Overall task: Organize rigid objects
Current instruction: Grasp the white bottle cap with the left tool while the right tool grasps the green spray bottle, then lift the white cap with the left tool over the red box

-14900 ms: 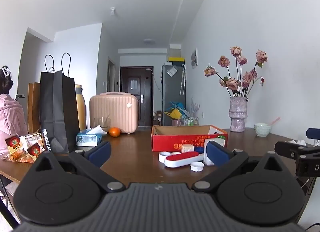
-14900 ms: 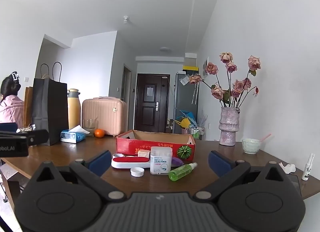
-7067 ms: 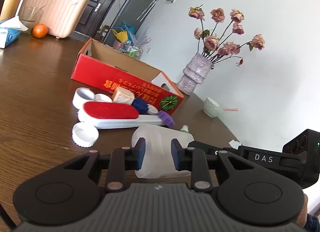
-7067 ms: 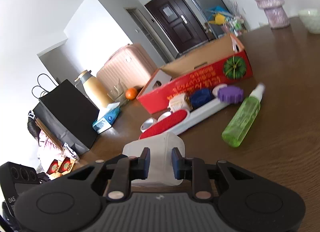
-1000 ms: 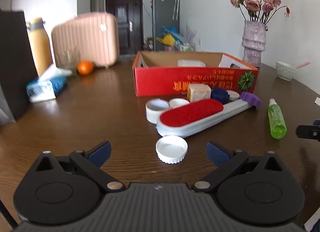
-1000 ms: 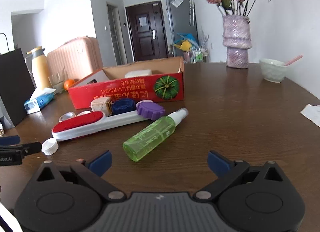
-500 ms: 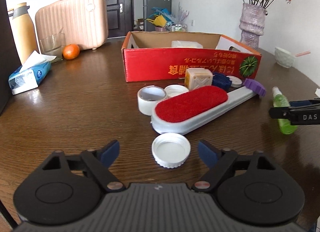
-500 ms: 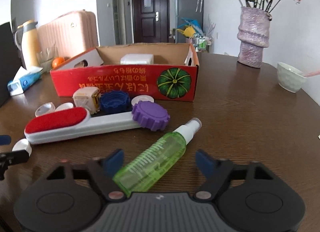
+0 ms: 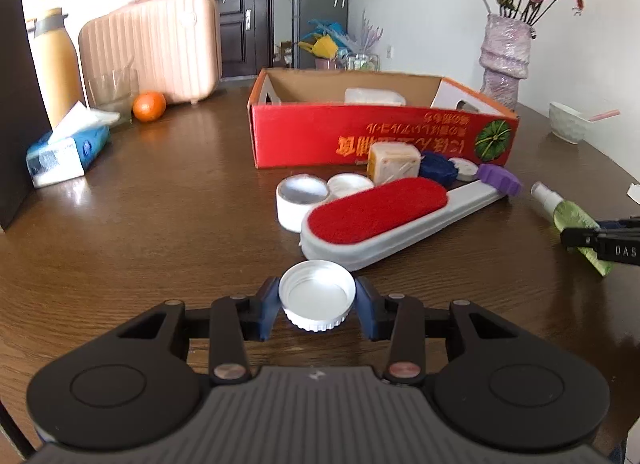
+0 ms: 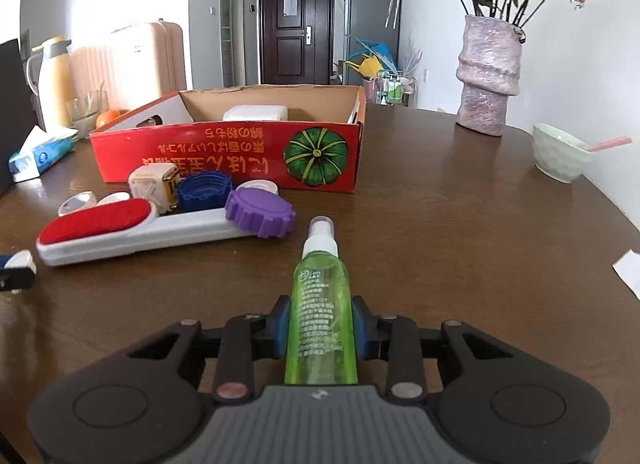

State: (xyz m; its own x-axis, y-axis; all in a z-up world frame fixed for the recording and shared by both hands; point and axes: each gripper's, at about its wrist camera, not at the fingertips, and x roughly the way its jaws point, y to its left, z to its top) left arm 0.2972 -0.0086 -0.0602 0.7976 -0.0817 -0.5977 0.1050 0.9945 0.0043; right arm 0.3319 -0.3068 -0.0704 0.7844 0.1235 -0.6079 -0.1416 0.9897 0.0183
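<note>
My left gripper (image 9: 317,310) is shut on a white jar lid (image 9: 317,298) that lies open side up on the brown table. My right gripper (image 10: 320,324) is shut on a green spray bottle (image 10: 321,304) that points away along the table; it also shows in the left wrist view (image 9: 576,220). Ahead stands a red cardboard box (image 9: 380,140) (image 10: 240,152) with a white container (image 10: 256,113) inside. In front of it lie a red lint brush (image 9: 384,216) (image 10: 120,228), a purple cap (image 10: 260,212), a blue cap (image 10: 204,189), a beige cube (image 10: 154,182) and white lids (image 9: 300,200).
A purple vase of dried roses (image 10: 488,76) and a white bowl (image 10: 560,152) stand at the right. A tissue pack (image 9: 66,152), glass, orange (image 9: 149,106), thermos, pink case (image 9: 156,44) and black bag (image 9: 16,104) stand at the left. A paper scrap (image 10: 630,268) lies at the right.
Both grippers moved forward and closed: the left one on the white lid, the right one on the green spray bottle.
</note>
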